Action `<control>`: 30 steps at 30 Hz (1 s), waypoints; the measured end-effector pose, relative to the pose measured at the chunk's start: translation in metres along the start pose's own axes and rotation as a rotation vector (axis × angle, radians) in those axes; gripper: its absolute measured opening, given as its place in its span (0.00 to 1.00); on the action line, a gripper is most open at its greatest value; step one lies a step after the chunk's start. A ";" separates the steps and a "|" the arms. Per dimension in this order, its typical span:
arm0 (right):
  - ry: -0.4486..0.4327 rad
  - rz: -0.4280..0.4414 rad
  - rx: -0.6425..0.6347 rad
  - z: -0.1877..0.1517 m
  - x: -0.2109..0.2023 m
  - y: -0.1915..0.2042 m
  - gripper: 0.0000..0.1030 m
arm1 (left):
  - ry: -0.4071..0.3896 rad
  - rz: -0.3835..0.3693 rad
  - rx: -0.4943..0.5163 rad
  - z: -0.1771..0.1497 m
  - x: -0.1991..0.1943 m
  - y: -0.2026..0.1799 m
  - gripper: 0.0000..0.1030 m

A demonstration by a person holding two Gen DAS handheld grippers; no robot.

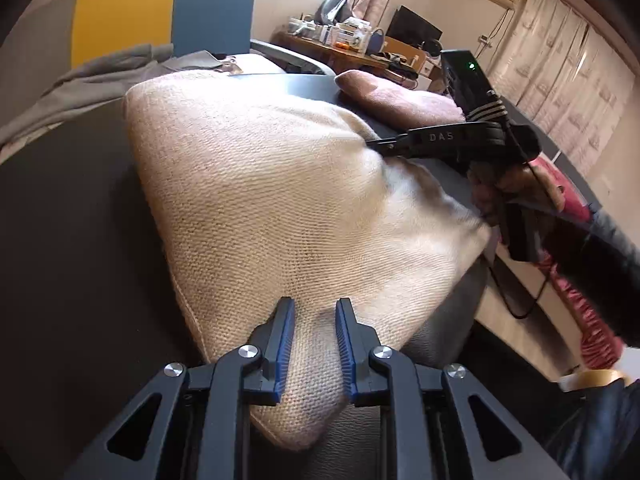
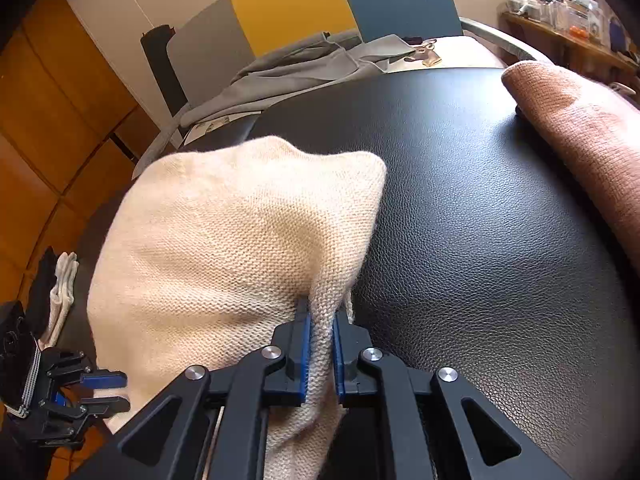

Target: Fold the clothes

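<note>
The cream knitted cloth [image 1: 280, 208] lay on the black leather table [image 2: 480, 220], partly lifted and bunched between the two claws. In the left wrist view, the left claw [image 1: 315, 344] stood at 6 o'clock with its blue pads apart. A fold of the cloth ran between the pads, but I could not tell if they pressed on it or only stood beside it. The right claw [image 1: 384, 145] appeared in this view at 3 o'clock, its tips closed on the edge of the cloth, and a hand [image 1: 504, 188] held it from behind.

In the right wrist view, the right claw [image 2: 321, 332] was nearly closed, and a bunched corner of the cream cloth was pinched between its pads. The cloth rose from there toward 10 o'clock. The left claw [image 2: 105, 390] was seen at 8 o'clock, at the edge of the same cloth.

A brown knitted cloth [image 2: 580, 136] lay on the table at 2 o'clock, apart from the cream one. A grey garment [image 2: 288, 72] lay behind the table at 12 o'clock.
</note>
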State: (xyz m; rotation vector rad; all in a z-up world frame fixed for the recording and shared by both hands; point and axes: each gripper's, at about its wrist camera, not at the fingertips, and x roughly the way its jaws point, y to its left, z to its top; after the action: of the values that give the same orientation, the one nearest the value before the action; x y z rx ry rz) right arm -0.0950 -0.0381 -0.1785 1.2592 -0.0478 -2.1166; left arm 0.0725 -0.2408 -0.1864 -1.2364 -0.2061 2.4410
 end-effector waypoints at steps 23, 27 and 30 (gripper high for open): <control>0.031 0.002 -0.122 0.068 0.059 0.041 0.55 | 0.033 0.249 -0.179 0.139 0.069 0.109 0.24; -0.054 0.039 -0.119 0.056 0.061 0.029 0.55 | -0.008 0.287 -0.182 0.130 0.073 0.106 0.25; -0.056 0.039 -0.128 0.055 0.060 0.028 0.55 | -0.026 0.324 -0.184 0.132 0.070 0.101 0.24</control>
State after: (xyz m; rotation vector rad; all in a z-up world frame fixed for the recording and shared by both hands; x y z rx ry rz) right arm -0.1426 -0.1092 -0.1851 1.1159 0.0375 -2.0866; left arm -0.0982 -0.2981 -0.1898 -1.4111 -0.2612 2.7671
